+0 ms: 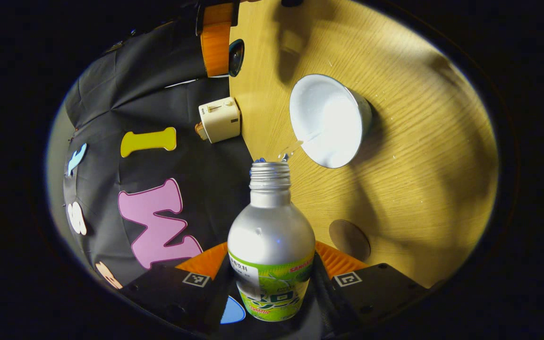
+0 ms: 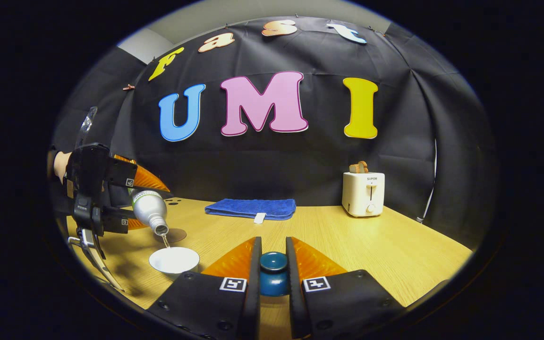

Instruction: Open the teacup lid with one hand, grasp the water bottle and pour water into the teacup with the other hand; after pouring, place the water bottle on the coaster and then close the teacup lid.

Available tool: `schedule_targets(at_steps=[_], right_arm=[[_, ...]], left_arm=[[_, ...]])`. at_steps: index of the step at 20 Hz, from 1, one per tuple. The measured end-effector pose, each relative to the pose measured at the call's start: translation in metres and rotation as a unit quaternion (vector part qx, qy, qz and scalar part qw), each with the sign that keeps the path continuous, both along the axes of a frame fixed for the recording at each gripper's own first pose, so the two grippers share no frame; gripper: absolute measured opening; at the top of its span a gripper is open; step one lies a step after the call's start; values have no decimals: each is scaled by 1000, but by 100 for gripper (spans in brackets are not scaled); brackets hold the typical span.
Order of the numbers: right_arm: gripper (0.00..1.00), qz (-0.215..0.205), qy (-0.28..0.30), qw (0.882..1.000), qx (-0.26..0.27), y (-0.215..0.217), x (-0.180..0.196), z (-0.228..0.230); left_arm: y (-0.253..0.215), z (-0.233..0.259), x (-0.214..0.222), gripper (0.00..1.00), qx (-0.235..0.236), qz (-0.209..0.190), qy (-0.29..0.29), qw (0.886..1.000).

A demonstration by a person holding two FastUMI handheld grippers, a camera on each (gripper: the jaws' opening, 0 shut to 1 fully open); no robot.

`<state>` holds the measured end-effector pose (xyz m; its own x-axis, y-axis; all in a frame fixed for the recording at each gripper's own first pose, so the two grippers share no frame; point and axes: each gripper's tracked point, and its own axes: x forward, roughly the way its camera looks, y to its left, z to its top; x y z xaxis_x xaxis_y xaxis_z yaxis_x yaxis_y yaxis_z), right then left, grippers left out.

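Bottle [image 1: 271,245] pinched in our left gripper [image 1: 272,283], tipped, water streaming into open teacup [image 1: 329,120]. Right gripper [image 2: 273,271] clamps lid [image 2: 273,274]. Coaster [image 1: 349,239] placement, relidding remain.

- Water bottle [image 1: 271,241]: silver body, green label.
- Teacup [image 1: 328,120]: white inside.
- Teacup lid [image 2: 273,271]: dark blue.
- Coaster [image 1: 349,240]: brown.
- Desk [image 1: 418,141]: light wood grain.
- Towel [image 2: 251,208]: blue.
- Toaster [image 2: 363,192]: cream.

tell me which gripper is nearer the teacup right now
Left. The left gripper tilts the water bottle just above the teacup, pouring; the right gripper holds the lid off to the side.
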<state>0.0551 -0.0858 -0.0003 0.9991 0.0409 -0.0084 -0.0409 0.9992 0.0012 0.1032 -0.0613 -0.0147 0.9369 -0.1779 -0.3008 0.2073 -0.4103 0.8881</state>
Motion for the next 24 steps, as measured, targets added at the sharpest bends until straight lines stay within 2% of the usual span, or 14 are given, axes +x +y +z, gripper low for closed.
schedule_targets(at_steps=[12,24], right_arm=[[29,0,0,1000,0,0,0,0],[29,1,0,1000,0,-1,0,0]], left_arm=[[0,10,4,81,69,-12,-15,997],[-9,26,3,81,131,-38,-37,990]])
